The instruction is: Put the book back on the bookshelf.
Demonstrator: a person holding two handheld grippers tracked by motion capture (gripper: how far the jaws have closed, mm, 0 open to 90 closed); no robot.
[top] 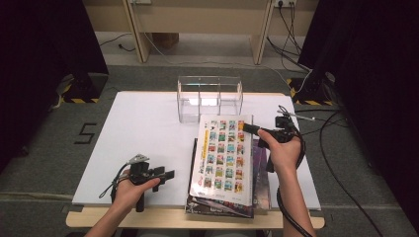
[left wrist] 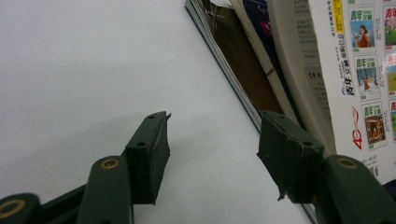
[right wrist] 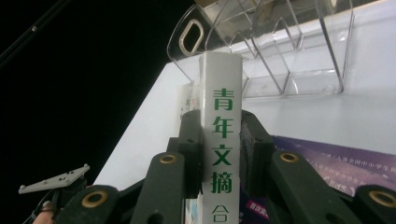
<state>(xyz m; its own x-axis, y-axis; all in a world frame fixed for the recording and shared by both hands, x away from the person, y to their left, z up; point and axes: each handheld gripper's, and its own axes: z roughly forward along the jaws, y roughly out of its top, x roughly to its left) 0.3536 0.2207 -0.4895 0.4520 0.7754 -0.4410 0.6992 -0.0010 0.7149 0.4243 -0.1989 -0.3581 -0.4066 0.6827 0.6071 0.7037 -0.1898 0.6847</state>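
Observation:
A thick white book (top: 222, 153) with a grid of small pictures on its cover is tilted up off a stack of magazines (top: 261, 170) at the table's front right. My right gripper (top: 249, 129) is shut on the book's far right edge. In the right gripper view the jaws of my right gripper (right wrist: 222, 135) press both sides of the white spine (right wrist: 222, 84) with green characters. My left gripper (top: 170, 174) rests at the front left, open and holding nothing. In the left gripper view it (left wrist: 212, 140) points at the magazine stack (left wrist: 243, 60) and the book's cover (left wrist: 355, 70).
A clear plastic file holder (top: 210, 96) with upright dividers stands at the back middle of the white board (top: 138, 128); it also rises just beyond the book (right wrist: 280, 56). Black curtains flank the table, and cables lie on the floor at the right.

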